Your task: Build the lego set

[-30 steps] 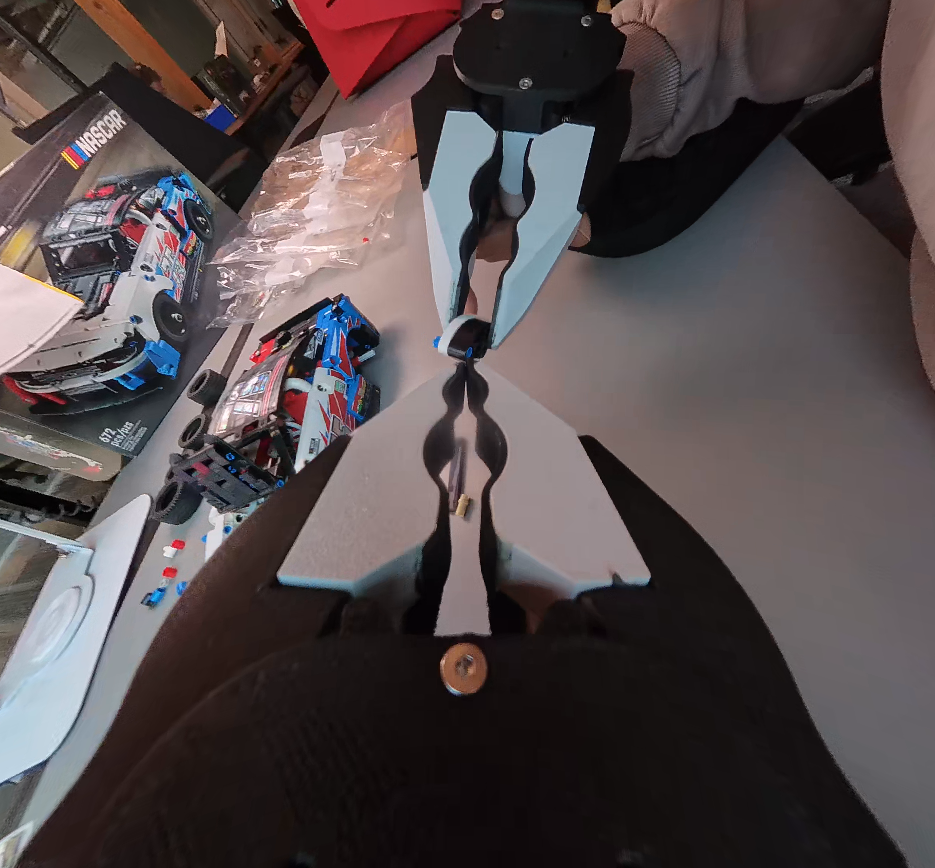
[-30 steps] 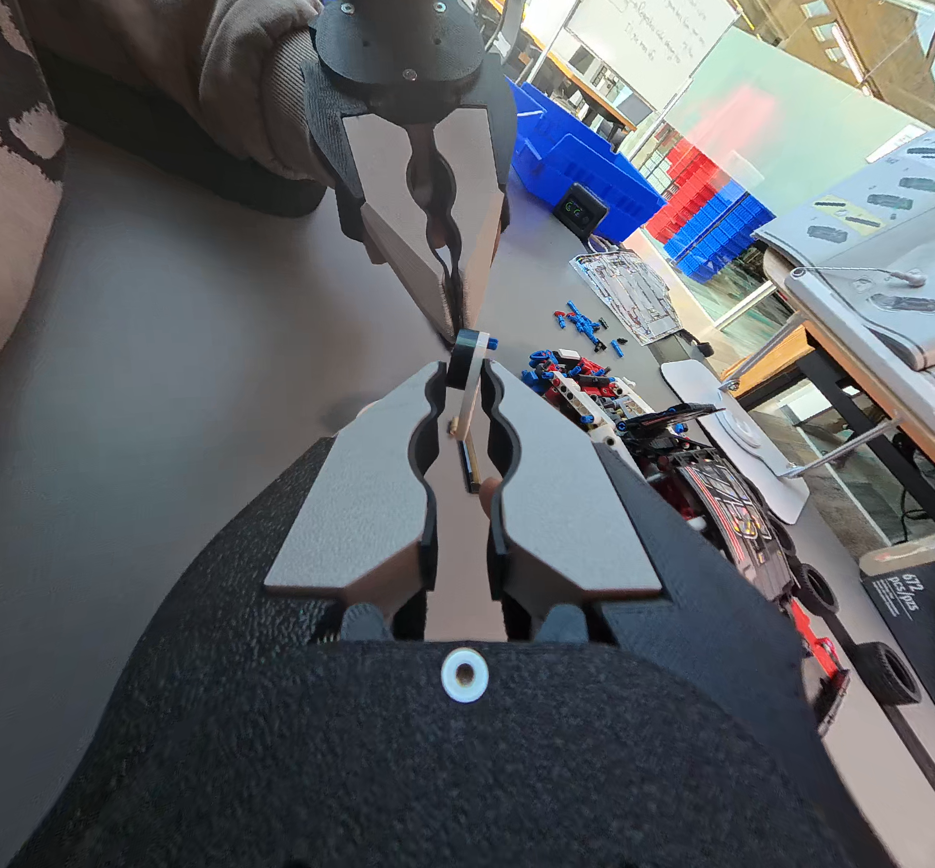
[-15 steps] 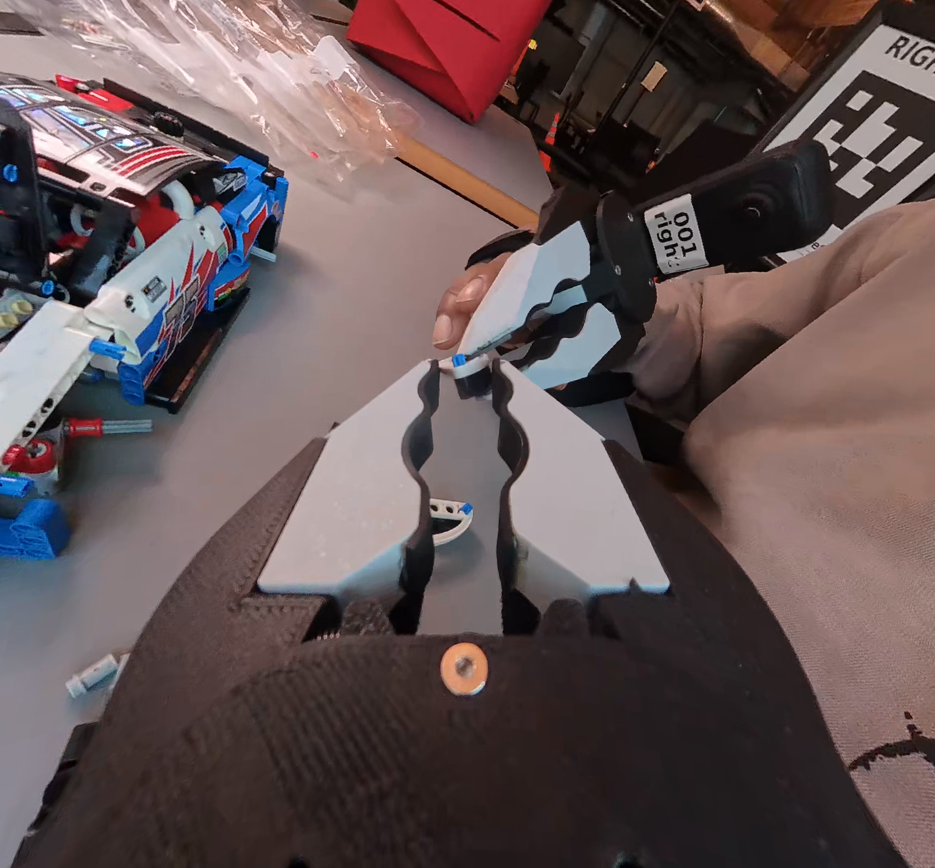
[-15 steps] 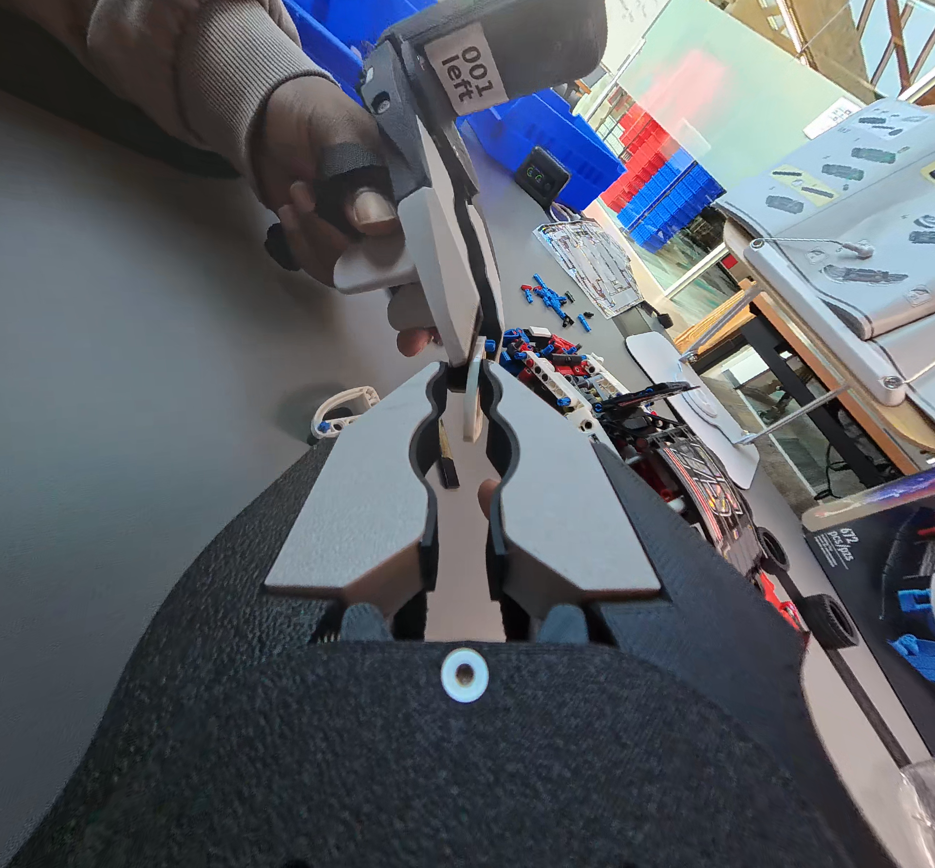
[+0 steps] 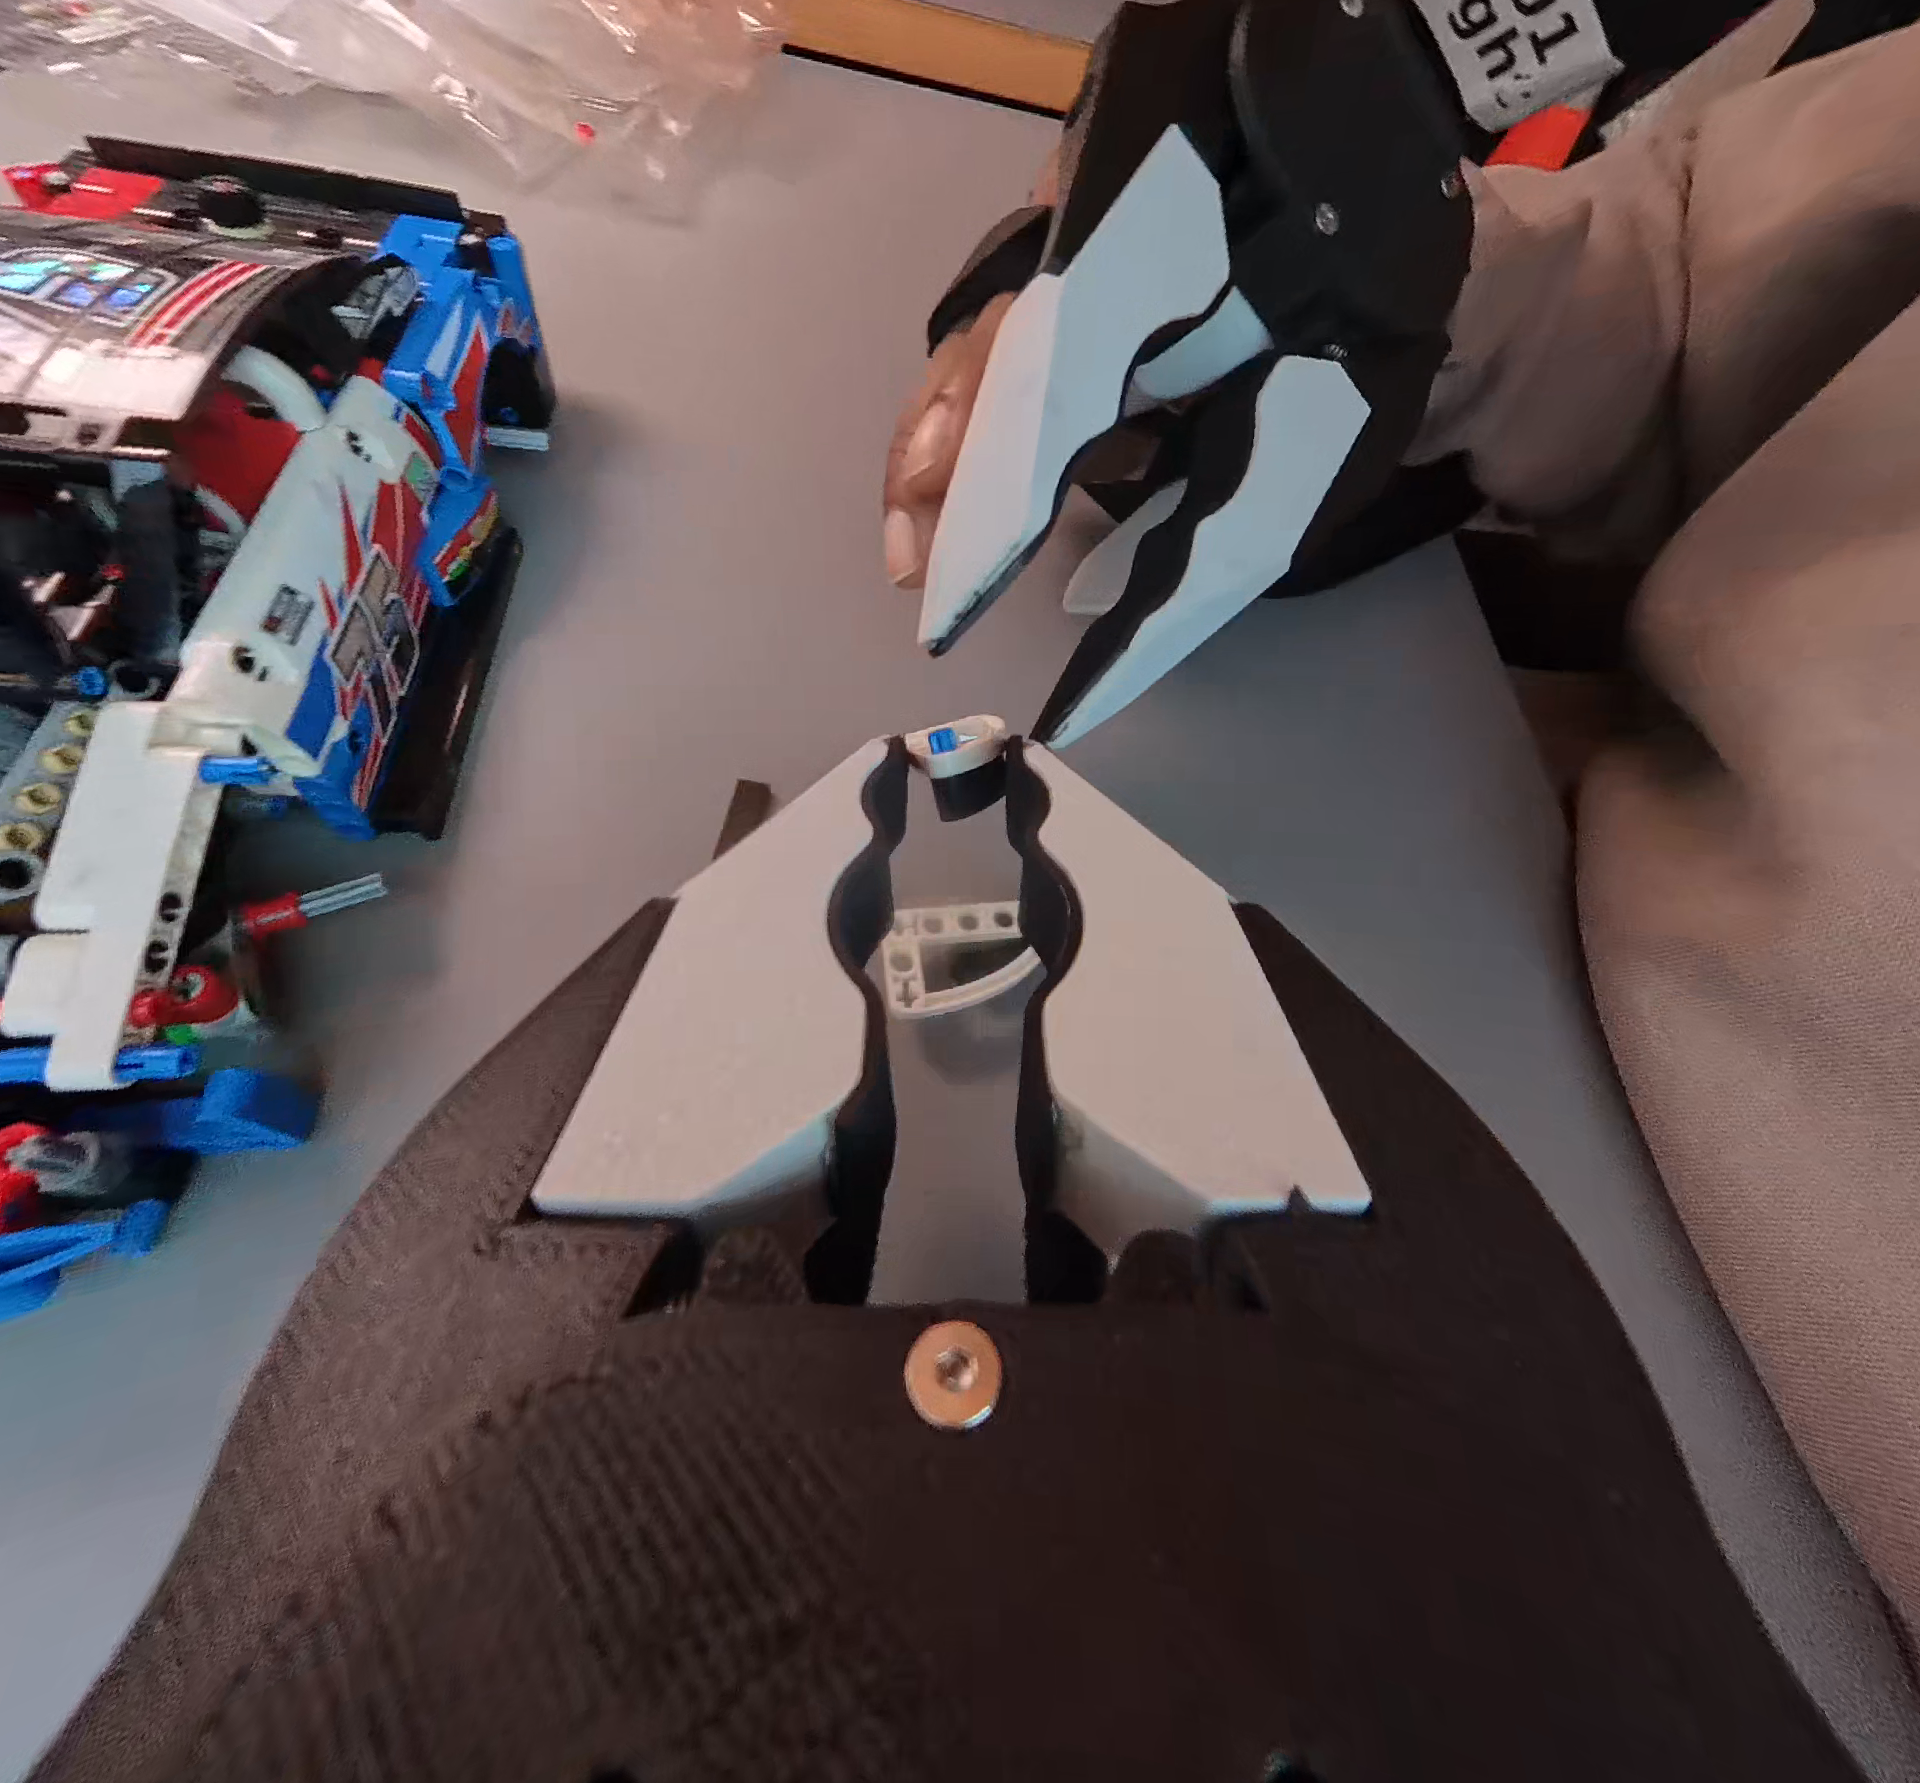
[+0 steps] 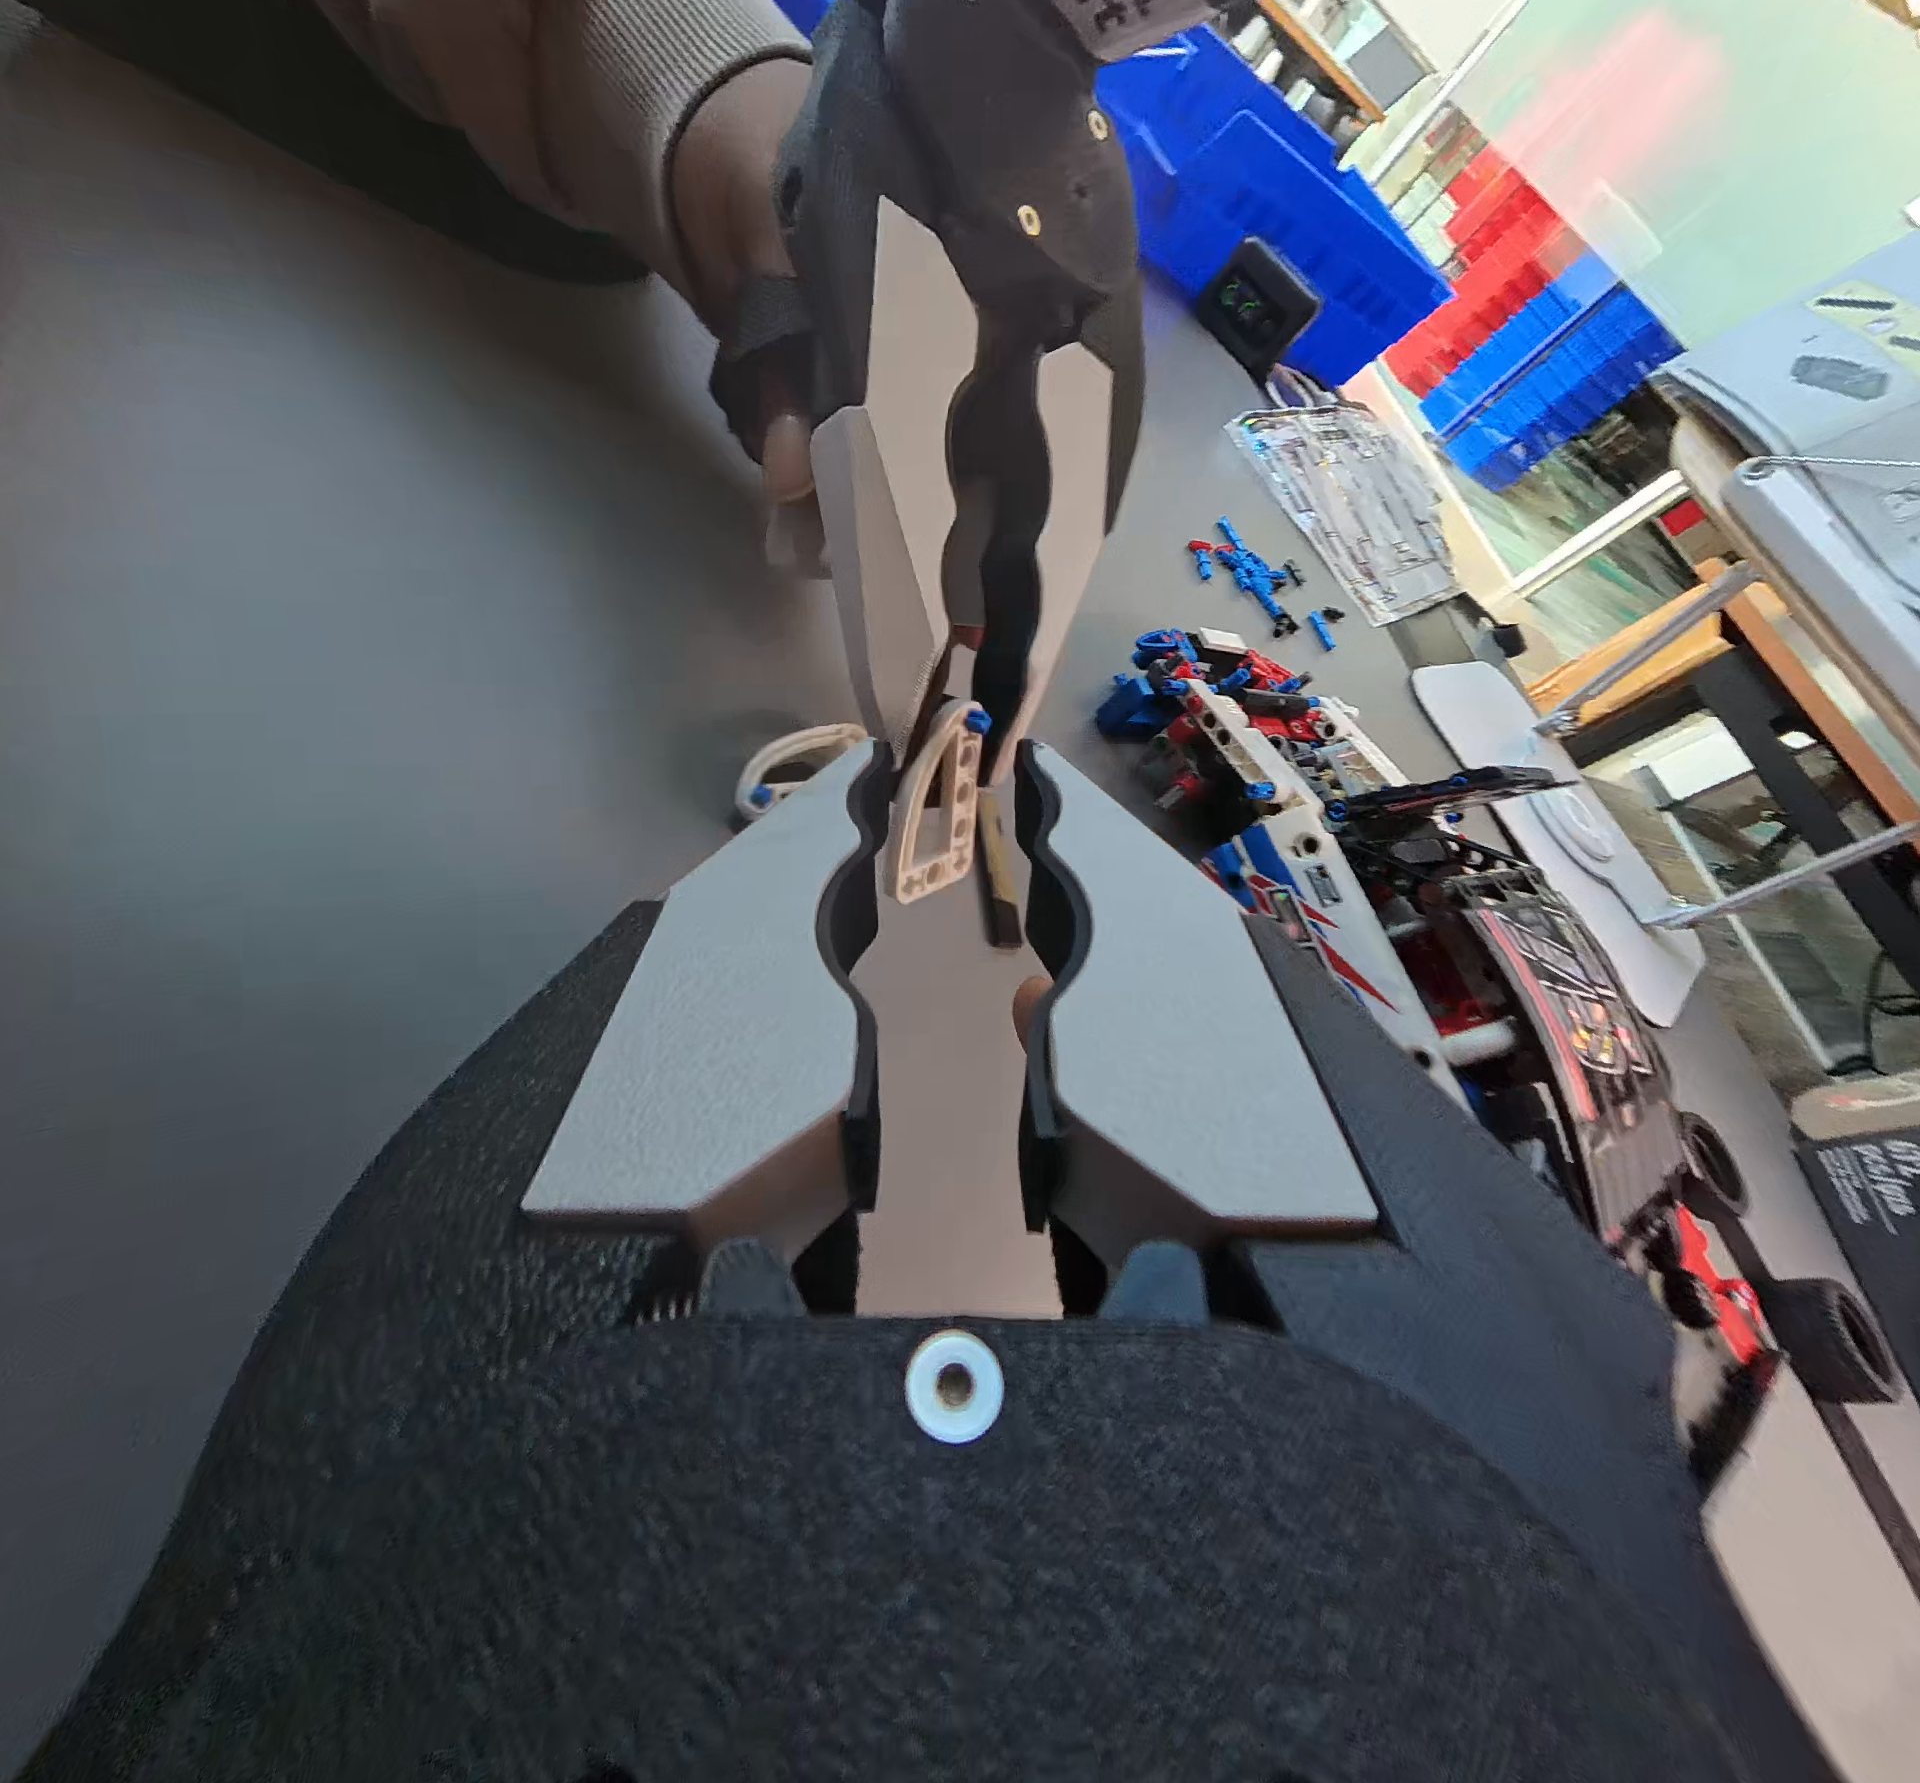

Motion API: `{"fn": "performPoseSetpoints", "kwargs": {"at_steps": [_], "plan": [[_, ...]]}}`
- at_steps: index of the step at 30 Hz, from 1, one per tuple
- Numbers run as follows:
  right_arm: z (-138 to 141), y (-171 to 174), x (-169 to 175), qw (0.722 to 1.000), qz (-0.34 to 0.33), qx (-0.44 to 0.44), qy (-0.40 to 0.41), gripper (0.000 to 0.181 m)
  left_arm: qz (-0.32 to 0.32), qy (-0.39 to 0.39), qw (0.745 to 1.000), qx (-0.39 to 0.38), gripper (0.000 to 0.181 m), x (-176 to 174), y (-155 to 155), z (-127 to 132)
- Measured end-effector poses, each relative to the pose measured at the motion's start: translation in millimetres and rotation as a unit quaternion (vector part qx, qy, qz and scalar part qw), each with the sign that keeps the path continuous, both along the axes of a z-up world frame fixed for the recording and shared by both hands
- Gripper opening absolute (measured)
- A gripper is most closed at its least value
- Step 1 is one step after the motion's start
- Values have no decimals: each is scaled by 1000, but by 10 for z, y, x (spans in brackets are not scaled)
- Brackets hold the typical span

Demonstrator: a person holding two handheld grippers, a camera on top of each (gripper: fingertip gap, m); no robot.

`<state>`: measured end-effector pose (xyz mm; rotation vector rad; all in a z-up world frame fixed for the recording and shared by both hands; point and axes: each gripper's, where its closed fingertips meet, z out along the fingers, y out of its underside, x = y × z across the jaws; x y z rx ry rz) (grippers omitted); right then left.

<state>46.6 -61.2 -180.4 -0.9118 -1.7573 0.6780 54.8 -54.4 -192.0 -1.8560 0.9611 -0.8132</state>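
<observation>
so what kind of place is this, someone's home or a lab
Likely a workshop or lab, not a home: stacked blue and red storage bins line the back, a glass partition stands behind the grey worktable.

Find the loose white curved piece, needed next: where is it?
The loose white curved piece lies on the table under the left gripper, showing between its fingers in the left wrist view and left of the right gripper in its own.

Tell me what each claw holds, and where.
Left claw pinches the white curved piece by its narrow, blue-pinned end. Right claw is open, empty.
</observation>
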Motion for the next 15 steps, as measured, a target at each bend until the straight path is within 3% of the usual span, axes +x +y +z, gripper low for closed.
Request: {"fn": "performPoseSetpoints", "kwargs": {"at_steps": [4,11,13,15], "plan": [[-134,-124,11,999,25,-5,-39,20,-25,23,999,18,16,94,-89,-41],[17,-62,1,999,10,-37,-9,14,1,-51,999,0,16,60,-20,114],[76,32,12,998,-10,-58,0,12,30,-71,997,11,23,7,60,187],[87,324,59,995,-78,-63,0,12,56,-58,996,35,24,-109,142,210]]}}
